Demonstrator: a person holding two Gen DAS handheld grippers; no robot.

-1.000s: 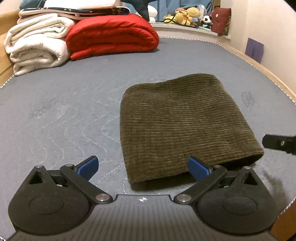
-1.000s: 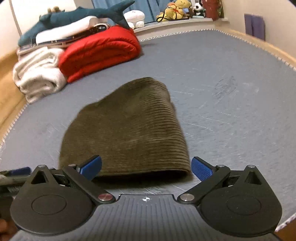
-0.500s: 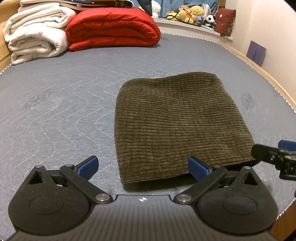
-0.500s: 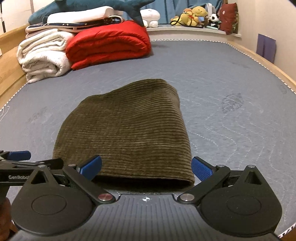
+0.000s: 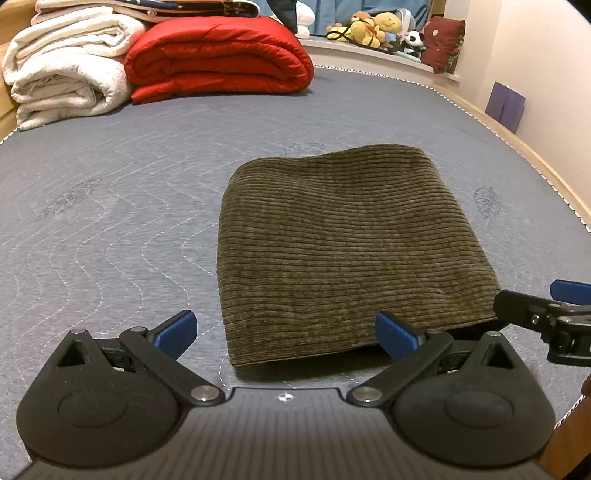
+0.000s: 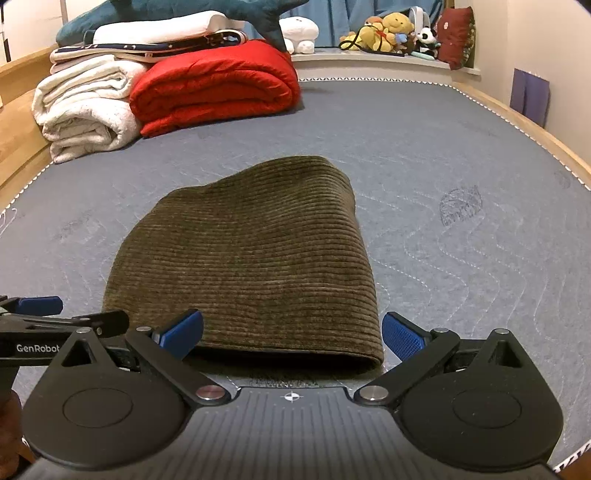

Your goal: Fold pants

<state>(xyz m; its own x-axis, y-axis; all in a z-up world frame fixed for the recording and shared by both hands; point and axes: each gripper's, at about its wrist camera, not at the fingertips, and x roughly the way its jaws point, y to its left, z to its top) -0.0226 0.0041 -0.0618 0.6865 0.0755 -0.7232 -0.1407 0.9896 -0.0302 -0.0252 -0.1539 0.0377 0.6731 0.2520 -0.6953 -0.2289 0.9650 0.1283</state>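
Lying folded: olive-green ribbed corduroy pants (image 5: 347,251), compact rectangle on grey quilted bed mattress (image 5: 110,206).
Position: just ahead of both tools, long axis running away from them; near edge spans left tool (image 5: 286,330) and right tool (image 6: 291,332), neither nearer. State: both spread wide, empty. Change: views sit slightly lower and closer than one second ago; bundle unmoved.

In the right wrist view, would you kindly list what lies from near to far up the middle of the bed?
Right gripper → folded pants → bare mattress → red quilt → stuffed toys on the ledge.
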